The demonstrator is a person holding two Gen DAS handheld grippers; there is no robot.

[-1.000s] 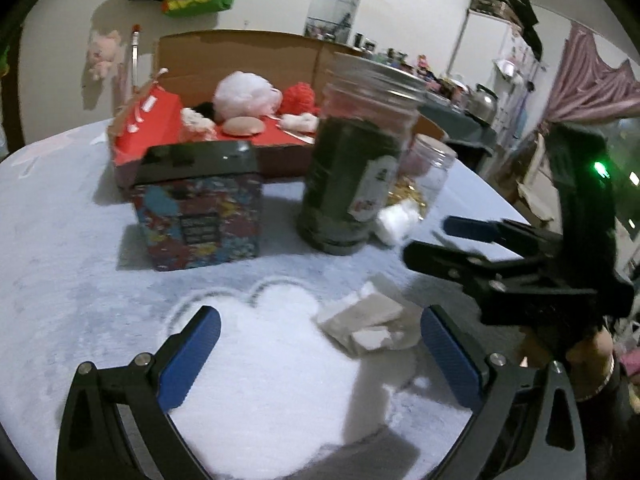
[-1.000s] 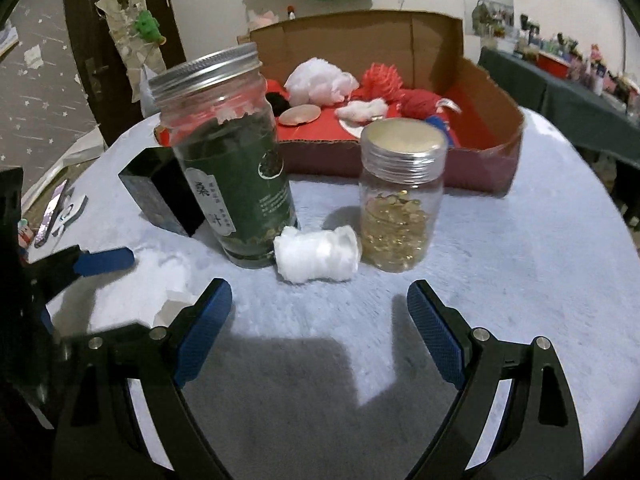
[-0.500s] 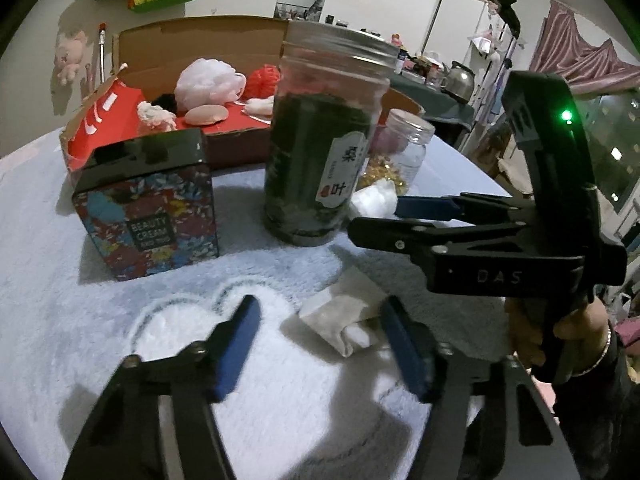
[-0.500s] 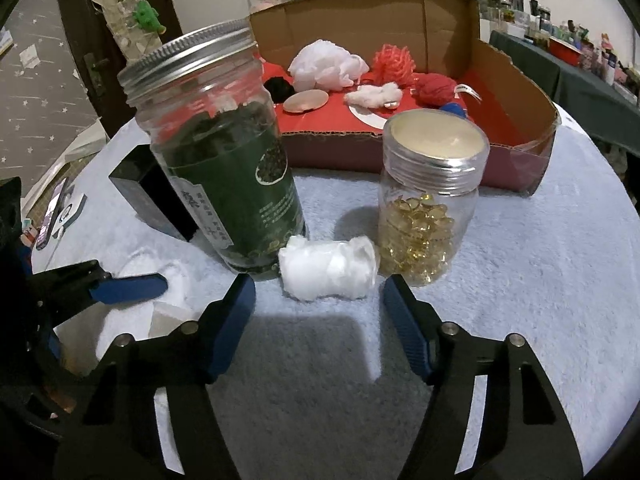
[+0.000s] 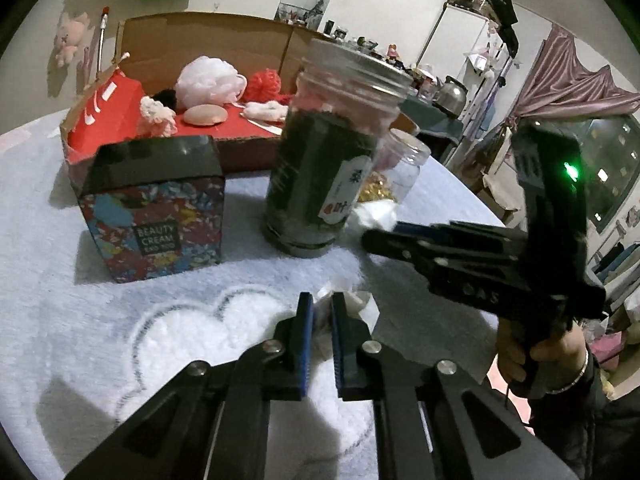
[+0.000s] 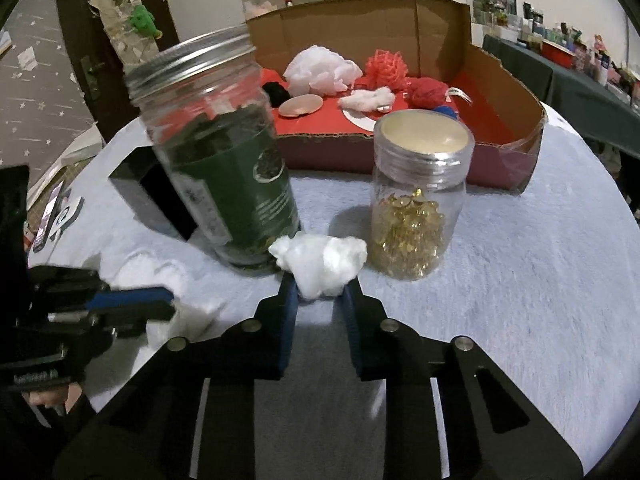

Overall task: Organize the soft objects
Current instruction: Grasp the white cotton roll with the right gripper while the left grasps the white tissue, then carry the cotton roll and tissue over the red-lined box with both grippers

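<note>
Left gripper [image 5: 319,316] pinching white folded wad [image 5: 352,298] on table; right gripper [image 6: 319,286] squeezing cotton ball [image 6: 320,258] between jars; several soft items lying in cardboard box [image 6: 500,80]; both pieces awaiting transfer

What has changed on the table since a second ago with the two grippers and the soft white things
Both closed. The left hand-held gripper shut on the crumpled white tissue; the right hand-held gripper shut on the white cotton wad, squeezing it narrower. The green jar, capsule jar, beauty cream box and cardboard box stayed where they were.
</note>
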